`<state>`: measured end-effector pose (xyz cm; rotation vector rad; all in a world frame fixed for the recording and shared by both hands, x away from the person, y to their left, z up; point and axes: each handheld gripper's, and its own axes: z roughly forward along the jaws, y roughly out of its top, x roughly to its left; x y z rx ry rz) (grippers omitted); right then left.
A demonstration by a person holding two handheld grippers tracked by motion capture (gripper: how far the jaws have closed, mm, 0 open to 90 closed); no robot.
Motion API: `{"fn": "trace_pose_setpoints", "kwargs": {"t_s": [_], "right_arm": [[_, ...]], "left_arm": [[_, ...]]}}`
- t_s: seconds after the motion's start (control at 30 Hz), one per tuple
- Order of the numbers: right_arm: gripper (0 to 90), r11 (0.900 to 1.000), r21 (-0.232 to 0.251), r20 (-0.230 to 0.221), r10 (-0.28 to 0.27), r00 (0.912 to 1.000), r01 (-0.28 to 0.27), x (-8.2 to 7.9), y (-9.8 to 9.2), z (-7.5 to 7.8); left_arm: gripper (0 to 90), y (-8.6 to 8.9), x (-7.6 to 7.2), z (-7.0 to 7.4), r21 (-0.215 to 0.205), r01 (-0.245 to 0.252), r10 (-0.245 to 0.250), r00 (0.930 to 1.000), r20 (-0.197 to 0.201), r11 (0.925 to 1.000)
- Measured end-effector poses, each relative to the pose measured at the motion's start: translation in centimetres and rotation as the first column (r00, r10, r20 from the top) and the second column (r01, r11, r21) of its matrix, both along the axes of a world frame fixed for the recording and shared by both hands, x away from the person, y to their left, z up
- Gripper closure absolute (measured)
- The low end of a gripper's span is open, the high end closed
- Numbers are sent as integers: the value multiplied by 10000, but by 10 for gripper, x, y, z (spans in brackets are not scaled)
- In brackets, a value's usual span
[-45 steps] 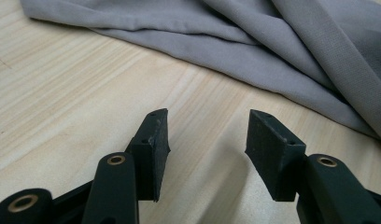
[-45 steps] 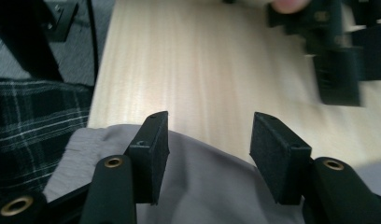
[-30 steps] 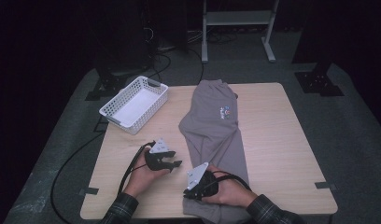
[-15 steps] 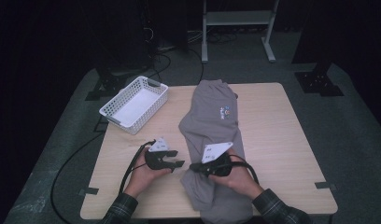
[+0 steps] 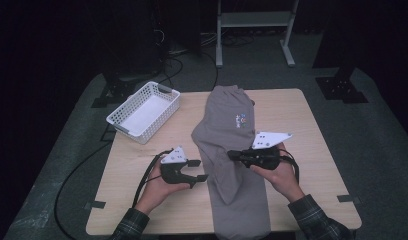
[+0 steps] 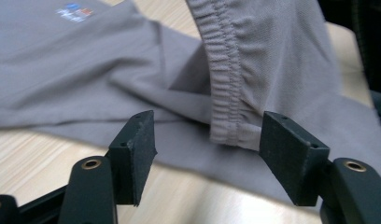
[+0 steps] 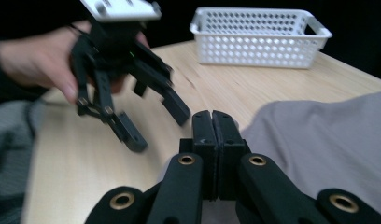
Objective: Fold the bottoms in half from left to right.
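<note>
The left fingers (image 6: pixel 132 149) have just been opening, gaping around the garment's (image 5: pixel 232 150) elastic hem without pressing it. The right fingers (image 7: pixel 212 140) are pinching grey cloth, lifting it mid-counter (image 5: pixel 312 145) — the thin fold could be slipping free before the left ones are closing.

Prob. a lab/studio: dark room, cables (image 5: pixel 82 167), metal stand (image 5: pixel 252 25).

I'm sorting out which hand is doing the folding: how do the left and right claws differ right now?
The left claw stands open, its pads either side of the grey trousers' elastic hem, having just been opening; the right claw is shut, pinching the grey cloth. The left claw hovers over bare table beside the trousers; the right claw is above them. Both are black and hand-held.
</note>
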<state>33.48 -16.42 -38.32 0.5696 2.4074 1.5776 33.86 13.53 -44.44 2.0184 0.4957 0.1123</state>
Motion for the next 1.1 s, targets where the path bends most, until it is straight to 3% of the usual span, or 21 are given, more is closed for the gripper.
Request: {"fn": "trace_pose_setpoints", "kwargs": {"t_s": [0.2,0.37,0.5,0.67,0.77,0.8,0.9,1.0,1.1], "right_arm": [[886,9981,567,-109,267,9996,-261,-6,-12,6],[886,9946,849,-32,610,9981,-605,-13,-15,13],[885,9887,1191,15,916,9958,-911,-20,-16,21],[885,9823,1386,94,1261,9920,-1262,-28,-17,28],[885,9812,1358,116,1371,9905,-1374,-29,-16,28],[885,9811,1357,126,1376,9904,-1381,-30,-16,28],[885,9833,1252,167,1313,9912,-1323,-30,-17,28],[885,9863,1151,161,1174,9930,-1185,-30,-21,26],[885,9909,940,47,959,9954,-959,-31,-29,21]], "left_arm": [[327,-22,-4,-3,-481,761,-781,9961,-407,9959],[314,-34,-3,-6,-387,928,-945,9944,-467,9949],[303,-44,0,-9,-607,1108,-1147,9913,-639,9920],[301,-53,-1,-9,-1122,1516,-1606,9841,-755,9820],[409,-57,-1,-11,-1240,1741,-1842,9801,-746,9769],[480,-58,-1,-12,-1296,1883,-1984,9776,-701,9735],[677,-57,-2,-12,-1213,1922,-2020,9766,-741,9738],[722,-50,-1,-8,-1098,1751,-1844,9794,-820,9784],[728,-40,1,-2,-939,1498,-1555,9861,-577,9843]]}}
